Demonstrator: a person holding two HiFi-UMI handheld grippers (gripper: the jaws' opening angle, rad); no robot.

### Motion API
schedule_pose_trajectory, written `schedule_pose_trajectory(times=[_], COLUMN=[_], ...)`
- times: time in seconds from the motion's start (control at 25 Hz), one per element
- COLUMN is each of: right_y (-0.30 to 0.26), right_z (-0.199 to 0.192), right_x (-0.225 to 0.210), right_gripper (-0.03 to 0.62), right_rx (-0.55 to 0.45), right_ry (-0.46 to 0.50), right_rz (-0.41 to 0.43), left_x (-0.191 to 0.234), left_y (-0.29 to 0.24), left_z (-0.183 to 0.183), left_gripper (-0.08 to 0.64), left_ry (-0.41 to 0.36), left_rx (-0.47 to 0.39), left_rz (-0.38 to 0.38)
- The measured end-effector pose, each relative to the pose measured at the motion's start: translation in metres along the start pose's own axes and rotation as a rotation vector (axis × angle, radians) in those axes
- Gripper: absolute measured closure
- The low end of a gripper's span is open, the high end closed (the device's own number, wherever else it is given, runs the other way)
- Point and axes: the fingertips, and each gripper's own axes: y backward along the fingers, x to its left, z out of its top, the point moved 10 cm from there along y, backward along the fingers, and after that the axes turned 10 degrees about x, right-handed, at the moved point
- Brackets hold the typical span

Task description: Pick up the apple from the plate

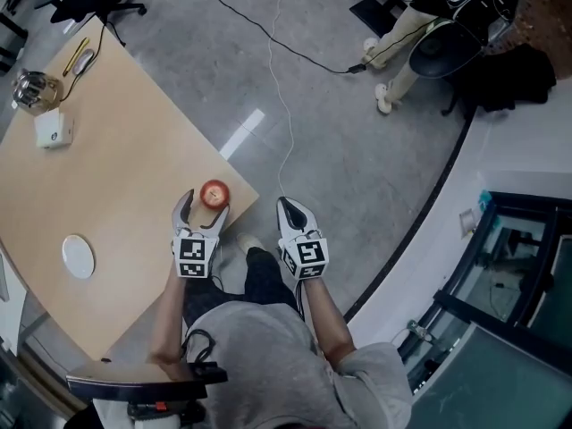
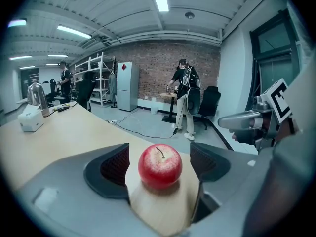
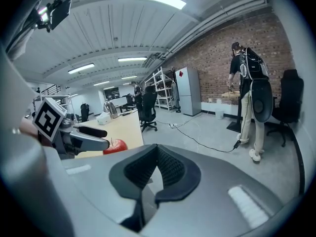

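Note:
A red apple (image 1: 214,193) (image 2: 160,166) rests on the wooden table (image 1: 125,177), close to its near corner. My left gripper (image 1: 204,206) is open around the apple, with a gap between the fruit and each dark pad (image 2: 114,166). A white plate (image 1: 78,256) lies bare on the table to the left, apart from the apple. My right gripper (image 1: 290,207) (image 3: 157,151) is shut on nothing and hangs over the floor to the right of the table corner. From the right gripper view the apple (image 3: 114,145) peeks out behind the left gripper (image 3: 84,137).
A white box (image 1: 54,130), a metal kettle (image 1: 34,89) and pens (image 1: 79,58) sit at the table's far end. A cable (image 1: 286,105) runs across the grey floor. A person (image 1: 402,43) stands at the back right by a dark chair (image 1: 500,70).

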Motion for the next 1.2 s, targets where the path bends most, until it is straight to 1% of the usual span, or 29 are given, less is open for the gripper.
schedule_pose_trajectory(times=[0.32, 0.72, 0.92, 1.2], right_y=[0.0, -0.007, -0.013, -0.019], right_z=[0.014, 0.037, 0.048, 0.063], right_x=[0.01, 0.034, 0.046, 0.068], right_gripper=[0.586, 0.584, 0.584, 0.584], right_rx=[-0.015, -0.029, -0.032, -0.041], right_ry=[0.03, 0.09, 0.124, 0.164], right_rz=[0.03, 0.096, 0.129, 0.181], left_x=[0.002, 0.012, 0.02, 0.034], left_y=[0.019, 0.049, 0.065, 0.088], left_z=[0.007, 0.009, 0.007, 0.007], left_gripper=[0.169, 0.183, 0.222, 0.257], left_ry=[0.013, 0.051, 0.079, 0.106], left_rx=[-0.034, -0.064, -0.07, -0.097], left_rz=[0.027, 0.084, 0.116, 0.178])
